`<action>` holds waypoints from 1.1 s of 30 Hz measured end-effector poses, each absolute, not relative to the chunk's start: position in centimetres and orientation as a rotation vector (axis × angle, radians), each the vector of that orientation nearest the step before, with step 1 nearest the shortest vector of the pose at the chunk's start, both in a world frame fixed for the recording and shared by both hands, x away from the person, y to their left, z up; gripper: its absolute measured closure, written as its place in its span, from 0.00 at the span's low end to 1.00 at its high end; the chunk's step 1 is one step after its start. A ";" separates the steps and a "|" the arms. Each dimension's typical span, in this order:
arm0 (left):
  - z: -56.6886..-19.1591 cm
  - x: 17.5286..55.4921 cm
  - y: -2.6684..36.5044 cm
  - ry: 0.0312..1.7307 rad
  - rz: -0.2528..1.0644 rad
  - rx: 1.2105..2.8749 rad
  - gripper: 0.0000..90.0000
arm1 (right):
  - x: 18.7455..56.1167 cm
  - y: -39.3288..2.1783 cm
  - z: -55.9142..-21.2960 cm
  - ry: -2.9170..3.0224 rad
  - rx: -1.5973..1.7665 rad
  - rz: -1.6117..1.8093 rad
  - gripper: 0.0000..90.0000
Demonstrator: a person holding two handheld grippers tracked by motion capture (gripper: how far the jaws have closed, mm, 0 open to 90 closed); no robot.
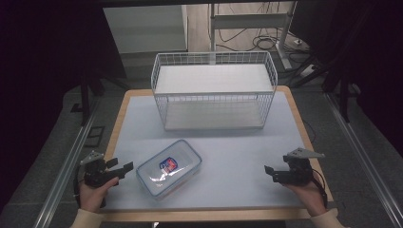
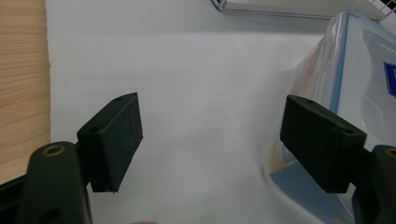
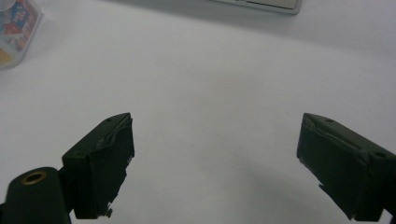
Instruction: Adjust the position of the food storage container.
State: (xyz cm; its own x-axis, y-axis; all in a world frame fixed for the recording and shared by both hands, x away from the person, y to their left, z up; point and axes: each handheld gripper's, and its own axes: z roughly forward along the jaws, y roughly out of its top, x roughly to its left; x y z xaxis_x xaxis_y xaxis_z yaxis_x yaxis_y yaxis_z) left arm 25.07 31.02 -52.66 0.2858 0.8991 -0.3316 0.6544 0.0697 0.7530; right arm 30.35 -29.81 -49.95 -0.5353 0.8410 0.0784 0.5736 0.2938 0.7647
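Tongs: your left tongs gape empty just beside the plastic box | right tongs gape empty, well apart | box lies on counter before wire basket.

A dim workroom around a lit table

A wood-edged table under a white mat sits mid-frame; at 12 o'clock a grey metal stand and loose cables lie on the floor, with metal rails at 9 and 3 o'clock.
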 end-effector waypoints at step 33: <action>-49.1 23.4 31.4 1.364 0.329 1.559 0.79 | 30.3 -29.8 -50.3 2.219 1.269 1.055 0.15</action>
State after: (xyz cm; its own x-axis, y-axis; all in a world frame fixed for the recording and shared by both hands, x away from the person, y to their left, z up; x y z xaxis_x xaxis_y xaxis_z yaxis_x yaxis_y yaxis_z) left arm 23.42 31.39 -49.15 0.3273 0.8620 -0.3870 0.5909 0.1329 0.7958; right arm 30.29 -29.80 -50.31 -0.5236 0.8508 0.0436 0.5708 0.3124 0.7593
